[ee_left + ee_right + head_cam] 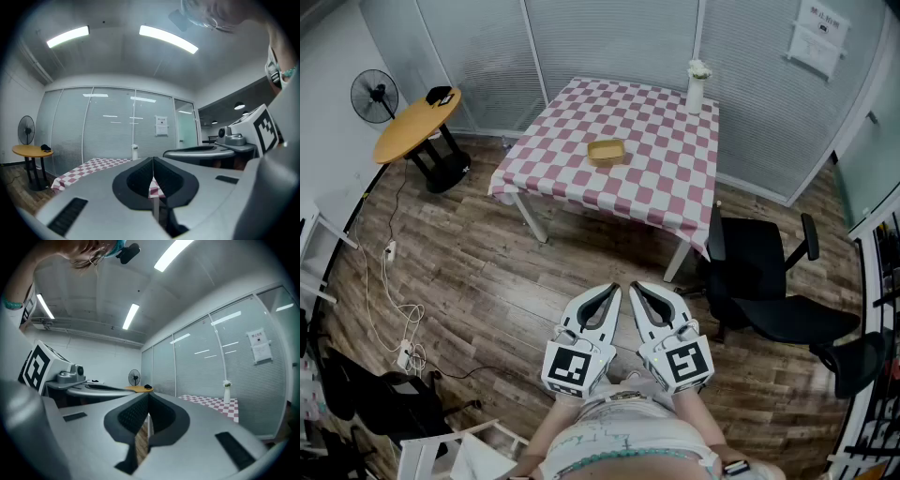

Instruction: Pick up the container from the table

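The container (607, 151) sits near the middle of the checked table (675, 183), well apart from the vase (697, 84) at the table's far corner. The left gripper (616, 289) and right gripper (634, 288) are held side by side, level, well short of the table. Each has its jaws pressed together with nothing between them. The task looks barely begun, at the approach stage. The next move calls for closing in on the table, parting one pair of jaws, and lining them over the container's rim.
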`<state>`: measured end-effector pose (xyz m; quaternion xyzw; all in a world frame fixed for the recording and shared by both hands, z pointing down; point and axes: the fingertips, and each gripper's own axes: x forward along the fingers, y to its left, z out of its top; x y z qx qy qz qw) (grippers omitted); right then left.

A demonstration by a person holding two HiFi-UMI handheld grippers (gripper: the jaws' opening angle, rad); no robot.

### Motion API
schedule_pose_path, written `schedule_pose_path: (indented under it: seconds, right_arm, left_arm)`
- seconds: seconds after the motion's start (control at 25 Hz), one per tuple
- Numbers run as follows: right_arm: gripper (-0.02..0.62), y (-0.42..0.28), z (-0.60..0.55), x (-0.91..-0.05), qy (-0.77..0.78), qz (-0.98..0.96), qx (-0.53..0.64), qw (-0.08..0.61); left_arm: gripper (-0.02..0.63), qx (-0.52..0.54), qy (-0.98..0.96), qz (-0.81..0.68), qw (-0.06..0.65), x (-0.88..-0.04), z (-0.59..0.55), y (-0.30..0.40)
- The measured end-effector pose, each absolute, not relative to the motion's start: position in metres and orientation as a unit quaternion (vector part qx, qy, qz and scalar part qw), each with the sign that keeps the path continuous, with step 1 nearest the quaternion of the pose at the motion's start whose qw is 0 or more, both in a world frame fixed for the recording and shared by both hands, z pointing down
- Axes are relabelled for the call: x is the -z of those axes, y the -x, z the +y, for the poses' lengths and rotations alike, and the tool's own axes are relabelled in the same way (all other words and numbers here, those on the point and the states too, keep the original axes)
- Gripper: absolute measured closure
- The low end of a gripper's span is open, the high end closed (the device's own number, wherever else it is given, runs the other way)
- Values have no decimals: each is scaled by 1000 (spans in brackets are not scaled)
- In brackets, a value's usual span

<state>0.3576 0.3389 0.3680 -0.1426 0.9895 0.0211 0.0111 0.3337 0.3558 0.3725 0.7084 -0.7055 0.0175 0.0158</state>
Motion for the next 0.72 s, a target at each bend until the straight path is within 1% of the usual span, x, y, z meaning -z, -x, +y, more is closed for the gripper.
schedule_pose_path:
  seconds: [0.16, 0.48, 0.72]
  right_arm:
    - [603, -376, 342, -366, 148, 989, -20, 24]
    - [603, -402, 343, -381, 141, 990, -4, 14]
    - [603, -392, 337, -388, 131, 991, 10, 3]
  left_arm:
    - [591, -15, -705, -709, 16, -373, 362, -347]
    - [589, -13, -701, -712, 27, -386, 366, -373]
    - [590, -16, -697, -716, 43, -392, 361, -365]
